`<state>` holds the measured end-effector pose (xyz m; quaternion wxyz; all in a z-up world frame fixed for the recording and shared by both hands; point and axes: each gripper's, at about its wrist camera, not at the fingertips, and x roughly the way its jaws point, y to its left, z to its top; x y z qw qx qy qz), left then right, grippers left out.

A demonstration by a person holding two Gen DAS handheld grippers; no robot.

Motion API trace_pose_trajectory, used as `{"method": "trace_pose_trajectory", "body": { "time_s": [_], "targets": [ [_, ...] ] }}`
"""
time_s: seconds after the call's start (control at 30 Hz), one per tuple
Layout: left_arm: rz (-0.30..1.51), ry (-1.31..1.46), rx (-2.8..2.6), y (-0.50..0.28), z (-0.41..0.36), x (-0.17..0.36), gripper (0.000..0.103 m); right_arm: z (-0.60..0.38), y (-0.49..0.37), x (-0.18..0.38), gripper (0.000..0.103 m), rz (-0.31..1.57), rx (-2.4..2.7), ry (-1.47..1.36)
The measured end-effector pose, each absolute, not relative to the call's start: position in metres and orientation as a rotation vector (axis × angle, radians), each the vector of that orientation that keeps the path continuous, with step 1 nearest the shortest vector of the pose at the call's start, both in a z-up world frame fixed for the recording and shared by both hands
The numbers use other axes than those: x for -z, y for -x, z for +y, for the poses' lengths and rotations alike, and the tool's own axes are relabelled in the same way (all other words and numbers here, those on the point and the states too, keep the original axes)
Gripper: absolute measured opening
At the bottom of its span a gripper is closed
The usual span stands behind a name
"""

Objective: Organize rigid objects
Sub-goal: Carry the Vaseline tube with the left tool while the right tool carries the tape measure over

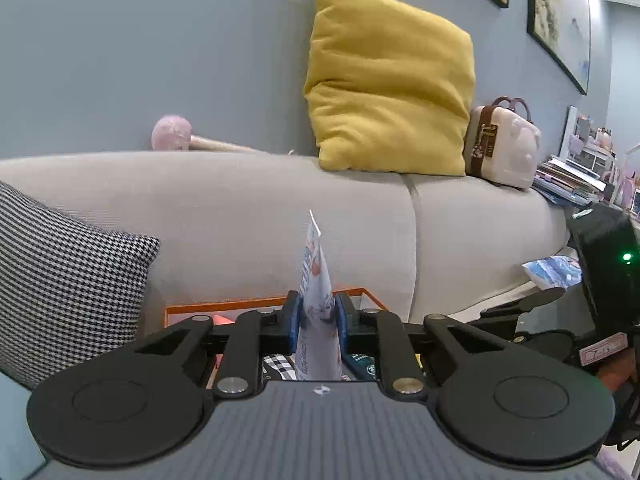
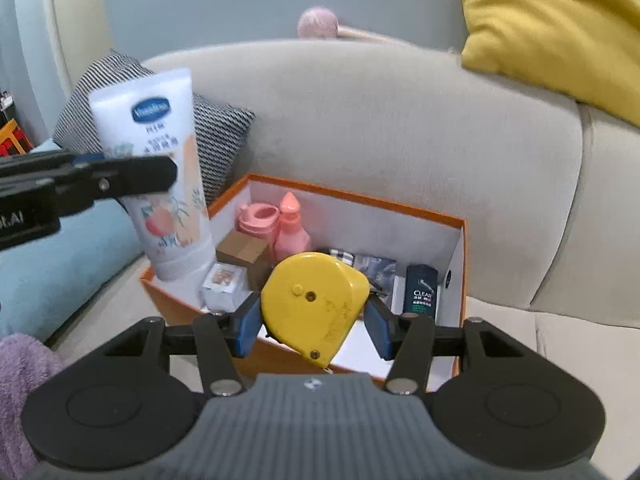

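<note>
My left gripper point(image 1: 318, 316) is shut on a white lotion tube point(image 1: 316, 272) with a peach print, held upright with its crimped end up. In the right wrist view the same tube point(image 2: 160, 168) hangs over the left corner of an orange-rimmed white box point(image 2: 360, 196) on the sofa seat. My right gripper point(image 2: 314, 316) is shut on a yellow tape measure point(image 2: 312, 300), above the box's near side. The box holds a pink bottle point(image 2: 294, 228), a pink cup point(image 2: 258, 216), a small cardboard carton point(image 2: 244, 248), a dark Clear bottle point(image 2: 420, 288) and other small items.
The beige sofa back point(image 1: 240, 208) rises behind the box. A houndstooth cushion point(image 1: 60, 272) leans at the left, and a yellow cushion point(image 1: 388, 80) and a small cream case point(image 1: 504, 148) sit on top. A purple towel point(image 2: 20, 376) lies at the near left.
</note>
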<state>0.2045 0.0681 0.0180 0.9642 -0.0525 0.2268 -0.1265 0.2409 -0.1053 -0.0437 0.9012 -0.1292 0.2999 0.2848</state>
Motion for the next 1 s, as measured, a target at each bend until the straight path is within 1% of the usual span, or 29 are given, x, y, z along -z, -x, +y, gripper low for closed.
{"method": "trace_pose_trajectory", "body": {
  "time_s": [0.3, 0.47, 0.83, 1.0],
  "targets": [
    [0.559, 0.185, 0.265, -0.245, 0.088, 0.017, 0.019, -0.086, -0.304, 0.085, 0.056, 0.785, -0.577, 0.328],
    [0.603, 0.189, 0.271, -0.251, 0.098, 0.034, 0.019, -0.086, -0.332, 0.112, 0.056, 0.917, -0.568, 0.321],
    [0.710, 0.208, 0.318, -0.261, 0.104, 0.057, 0.019, -0.080, -0.369, 0.132, 0.056, 1.120, -0.561, 0.234],
    [0.752, 0.217, 0.340, -0.268, 0.101, 0.065, 0.019, -0.068, -0.390, 0.145, 0.056, 1.176, -0.498, 0.272]
  ]
}}
